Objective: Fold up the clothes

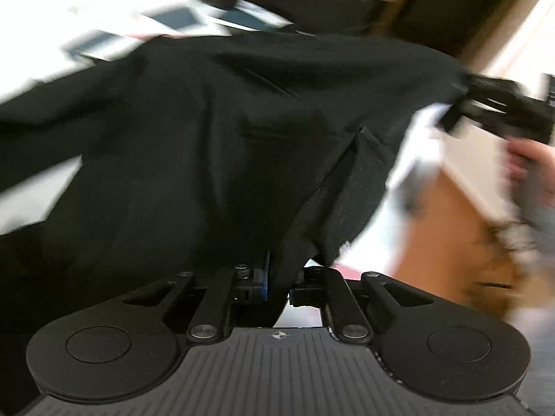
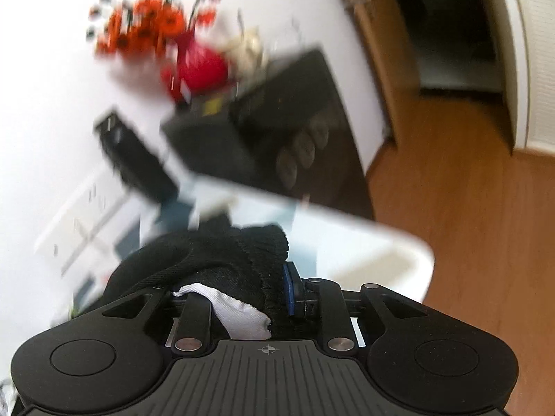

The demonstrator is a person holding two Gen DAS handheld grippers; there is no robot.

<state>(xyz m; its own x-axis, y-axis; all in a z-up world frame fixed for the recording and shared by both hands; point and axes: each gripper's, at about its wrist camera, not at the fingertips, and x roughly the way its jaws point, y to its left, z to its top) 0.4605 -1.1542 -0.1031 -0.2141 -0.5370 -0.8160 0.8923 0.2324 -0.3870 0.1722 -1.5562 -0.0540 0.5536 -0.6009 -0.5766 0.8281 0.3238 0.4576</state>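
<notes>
Wooden flooring (image 2: 468, 187) runs along the right side of my right wrist view, with a white desk (image 2: 374, 253) reaching in from the left and a pale wall with a dark doorway at the far right. Everything past the claws is smeared with blur, so I read only the larger shapes.

On my left wrist view the black garment (image 1: 208, 138) fills most of the frame, hanging spread between my two claws and lifted clear of the white desk (image 1: 52, 10) behind it. My left claw (image 1: 277, 287) is pinched narrow on a near edge of the garment; the fabric runs down between the two fingers, with a blue pad (image 1: 266, 277) showing on the left finger. At the far right of that view my right claw (image 1: 485, 104) grips the other end of the cloth, and a hand (image 1: 534, 173) holds it from below.

On the right wrist view my right claw (image 2: 267, 298) is closed on a bunched black knit edge of the garment (image 2: 222, 256), with a white bit of fabric (image 2: 239, 312), possibly a label or lining, showing just below the bunch. A blue pad (image 2: 289, 291) sits on the right finger against the cloth.

Farther off on the desk I make out a dark boxy item (image 2: 263, 121), a red vase with orange flowers (image 2: 166, 34), and a smaller black item (image 2: 135, 156) to its left.
</notes>
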